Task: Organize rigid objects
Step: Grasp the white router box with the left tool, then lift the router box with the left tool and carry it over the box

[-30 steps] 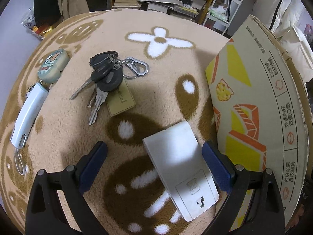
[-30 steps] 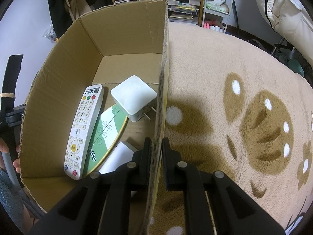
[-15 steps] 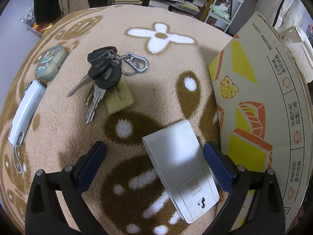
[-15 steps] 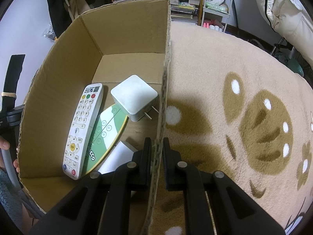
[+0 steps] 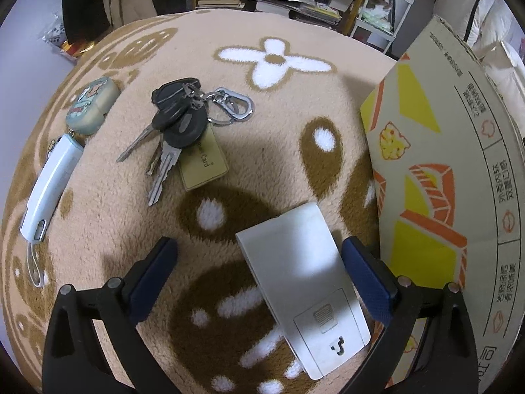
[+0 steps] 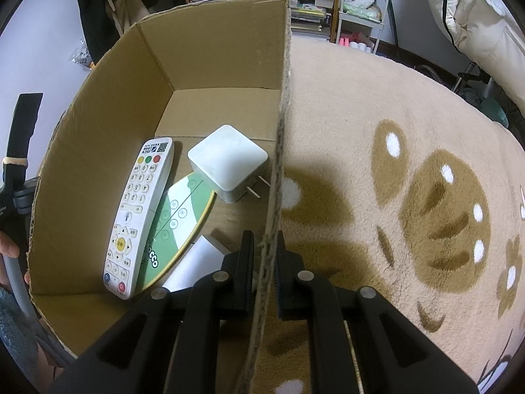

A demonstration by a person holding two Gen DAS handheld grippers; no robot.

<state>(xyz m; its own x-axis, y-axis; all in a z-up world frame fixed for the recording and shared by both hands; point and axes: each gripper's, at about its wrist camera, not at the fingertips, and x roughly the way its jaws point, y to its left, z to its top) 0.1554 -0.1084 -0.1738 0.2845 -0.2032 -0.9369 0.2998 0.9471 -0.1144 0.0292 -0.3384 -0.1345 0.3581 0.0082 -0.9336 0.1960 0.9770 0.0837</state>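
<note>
A flat white device lies on the beige rug between the fingers of my open left gripper, close to the right finger. Further off lie a key bunch with a tan card, a white lighter-like stick and a small green case. The printed cardboard box stands at the right. In the right wrist view my right gripper is shut on the box wall. Inside the box are a white remote, a white plug cube, a green-white card and a white block.
Bookshelves and a wire rack stand beyond the rug's far edge. A person's hand and the other gripper's handle show left of the box. White bedding lies at the far right. Open rug extends right of the box.
My left gripper has pulled back slightly, so the white device and keys sit a little further up in view. The right gripper still clamps the box wall.
</note>
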